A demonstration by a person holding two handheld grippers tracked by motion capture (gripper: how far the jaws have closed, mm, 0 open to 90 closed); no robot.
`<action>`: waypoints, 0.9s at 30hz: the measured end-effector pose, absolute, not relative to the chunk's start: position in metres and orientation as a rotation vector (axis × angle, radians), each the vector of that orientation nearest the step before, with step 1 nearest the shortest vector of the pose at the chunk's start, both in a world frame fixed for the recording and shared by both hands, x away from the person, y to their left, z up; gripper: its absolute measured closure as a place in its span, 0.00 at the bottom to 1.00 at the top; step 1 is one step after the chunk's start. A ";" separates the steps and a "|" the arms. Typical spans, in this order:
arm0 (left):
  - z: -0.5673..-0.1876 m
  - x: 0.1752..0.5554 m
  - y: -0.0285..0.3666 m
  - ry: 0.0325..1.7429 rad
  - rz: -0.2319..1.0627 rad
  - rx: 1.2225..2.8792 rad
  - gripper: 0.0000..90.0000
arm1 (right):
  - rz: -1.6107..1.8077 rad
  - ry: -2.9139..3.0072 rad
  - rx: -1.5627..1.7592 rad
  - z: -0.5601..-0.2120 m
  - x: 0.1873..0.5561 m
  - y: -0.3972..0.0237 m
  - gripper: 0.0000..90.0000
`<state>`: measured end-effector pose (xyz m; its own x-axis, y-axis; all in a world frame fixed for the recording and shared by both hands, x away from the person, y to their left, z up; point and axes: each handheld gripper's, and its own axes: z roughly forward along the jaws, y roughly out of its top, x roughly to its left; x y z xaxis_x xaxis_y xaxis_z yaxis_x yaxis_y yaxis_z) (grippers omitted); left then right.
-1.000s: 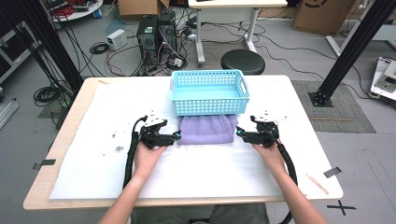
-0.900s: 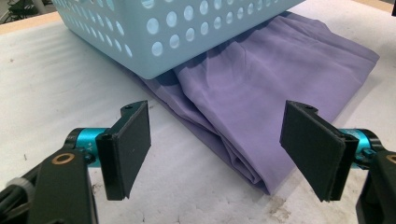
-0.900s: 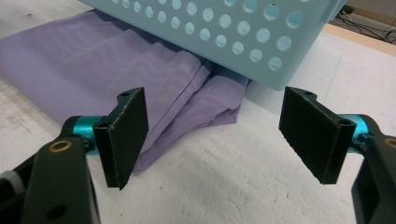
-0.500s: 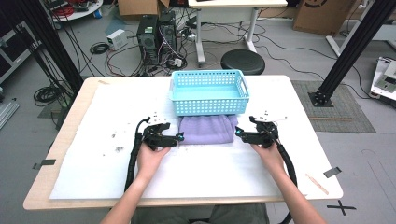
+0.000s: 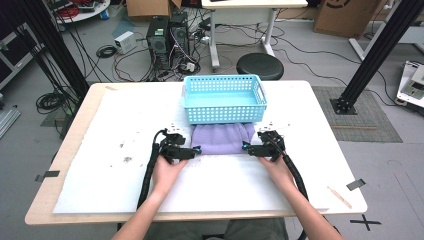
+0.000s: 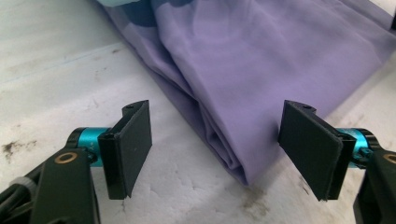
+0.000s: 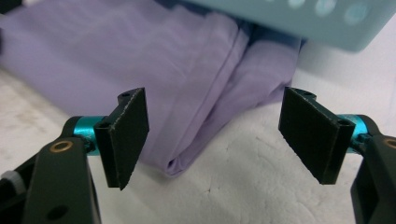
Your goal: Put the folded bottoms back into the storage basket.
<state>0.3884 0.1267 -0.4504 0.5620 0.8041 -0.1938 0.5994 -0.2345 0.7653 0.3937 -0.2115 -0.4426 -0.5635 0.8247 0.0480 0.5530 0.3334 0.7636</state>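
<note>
Left tool [image 6: 215, 154] is released, its jaws straddling the folded purple cloth's [image 5: 222, 140] near corner. Right tool [image 7: 215, 144] gapes likewise at the other corner. The cloth's far edge hides under the blue basket [image 5: 224, 99] (on the white-covered table [image 5: 100, 135]).

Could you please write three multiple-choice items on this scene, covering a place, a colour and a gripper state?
1. Where does the folded cloth lie?
A. inside the basket
B. on the table, against the basket's near side
C. on the floor

2. What colour is the cloth?
A. purple
B. green
C. white

3. How do the left gripper and right gripper stand?
A. both shut on the cloth
B. one open, one shut
C. both open, each at a near cloth corner

Answers: B, the high view shows it in front of the basket; A, all views show purple; C, both gripper views show spread jaws.
</note>
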 end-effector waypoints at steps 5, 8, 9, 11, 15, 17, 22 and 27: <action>-0.451 0.392 0.124 1.129 0.283 1.929 0.42 | 1.021 2.343 1.312 -0.446 0.407 -0.203 0.45; -0.451 0.392 0.121 1.123 0.280 1.931 0.49 | 0.993 2.336 1.287 -0.446 0.407 -0.201 0.52; -0.451 0.392 0.120 1.116 0.290 1.942 0.52 | 0.994 2.328 1.298 -0.446 0.407 -0.201 0.59; -0.451 0.391 0.119 1.105 0.296 1.952 0.59 | 1.007 2.329 1.311 -0.446 0.408 -0.202 0.67; -0.451 0.389 0.115 1.087 0.304 1.967 0.74 | 1.039 2.367 1.294 -0.446 0.406 -0.202 0.93; -0.452 0.389 0.114 1.077 0.261 1.956 0.88 | 1.041 2.380 1.275 -0.446 0.405 -0.200 0.96; -0.452 0.388 0.114 1.086 0.244 1.946 0.93 | 1.064 2.388 1.302 -0.446 0.404 -0.203 0.97; -0.451 0.377 0.118 1.067 0.118 1.943 0.94 | 1.049 2.429 1.271 -0.443 0.388 -0.209 0.98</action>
<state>0.3772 0.1178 -0.4512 0.6245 0.7176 -0.3083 0.6329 -0.2337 0.7381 0.3882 -0.2093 -0.4427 -0.6077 0.7823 0.1367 0.6358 0.3761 0.6740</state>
